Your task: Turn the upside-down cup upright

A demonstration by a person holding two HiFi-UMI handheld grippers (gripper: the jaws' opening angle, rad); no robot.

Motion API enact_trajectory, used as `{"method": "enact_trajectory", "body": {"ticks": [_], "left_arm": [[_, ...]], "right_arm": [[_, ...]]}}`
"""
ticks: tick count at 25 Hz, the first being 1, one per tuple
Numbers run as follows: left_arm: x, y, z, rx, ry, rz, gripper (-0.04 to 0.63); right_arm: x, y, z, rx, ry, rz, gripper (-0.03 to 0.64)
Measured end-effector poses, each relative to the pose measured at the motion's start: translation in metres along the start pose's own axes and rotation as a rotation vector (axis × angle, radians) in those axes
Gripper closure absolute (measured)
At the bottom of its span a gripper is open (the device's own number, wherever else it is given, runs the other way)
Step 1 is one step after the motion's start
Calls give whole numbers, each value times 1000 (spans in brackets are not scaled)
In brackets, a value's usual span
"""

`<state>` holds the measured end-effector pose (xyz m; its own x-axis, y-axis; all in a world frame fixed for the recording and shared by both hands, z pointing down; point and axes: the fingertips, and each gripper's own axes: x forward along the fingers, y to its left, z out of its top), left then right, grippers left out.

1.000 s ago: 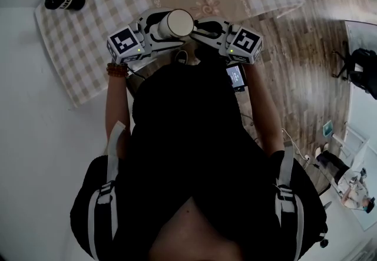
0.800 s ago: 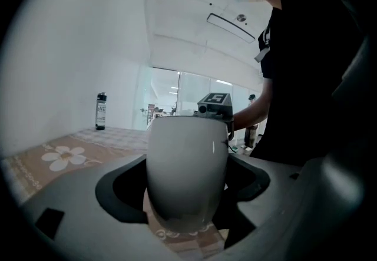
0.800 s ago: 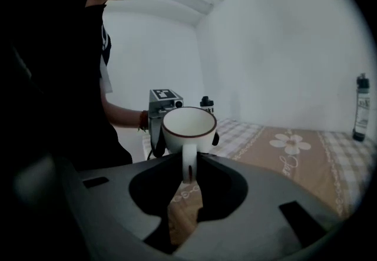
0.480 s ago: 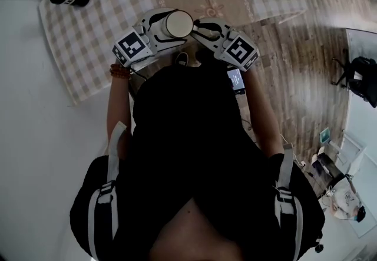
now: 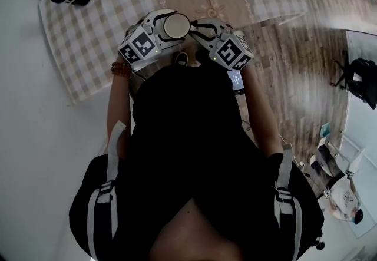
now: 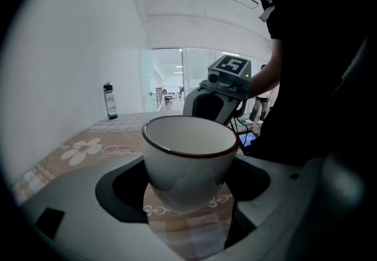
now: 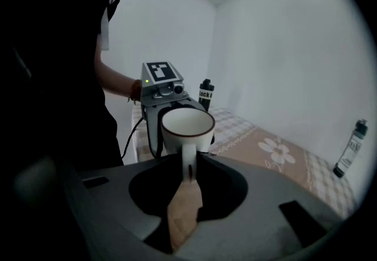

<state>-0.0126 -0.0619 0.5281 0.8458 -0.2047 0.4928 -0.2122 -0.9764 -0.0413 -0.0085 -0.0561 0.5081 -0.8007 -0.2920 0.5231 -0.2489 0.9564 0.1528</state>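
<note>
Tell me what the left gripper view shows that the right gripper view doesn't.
Left gripper view only: the left gripper with its jaws closed around the cup by its body, and the right gripper behind it. Right gripper view only: the right gripper's jaws pinching the cup's handle, with the left gripper behind. Both: the upright cup and the flowered cloth.

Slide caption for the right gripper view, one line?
Right hand-held gripper pinches the handle of an upright white cup.
</note>
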Motion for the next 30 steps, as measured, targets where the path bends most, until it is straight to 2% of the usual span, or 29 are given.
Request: {"method": "enact_trajectory", "body": {"ticks": [4,11,30], "left_arm": [[6,11,0,-47,-36,11,199],[22,31,-15,-93,21,59,198],[41,57,-29,-236,20,188,198]], "right_arm": [[5,-10,-5,25,2,-1,554],[16,-29,-19,21,58,-42,552],[28,-52,-38,143,79,-87,546]]}}
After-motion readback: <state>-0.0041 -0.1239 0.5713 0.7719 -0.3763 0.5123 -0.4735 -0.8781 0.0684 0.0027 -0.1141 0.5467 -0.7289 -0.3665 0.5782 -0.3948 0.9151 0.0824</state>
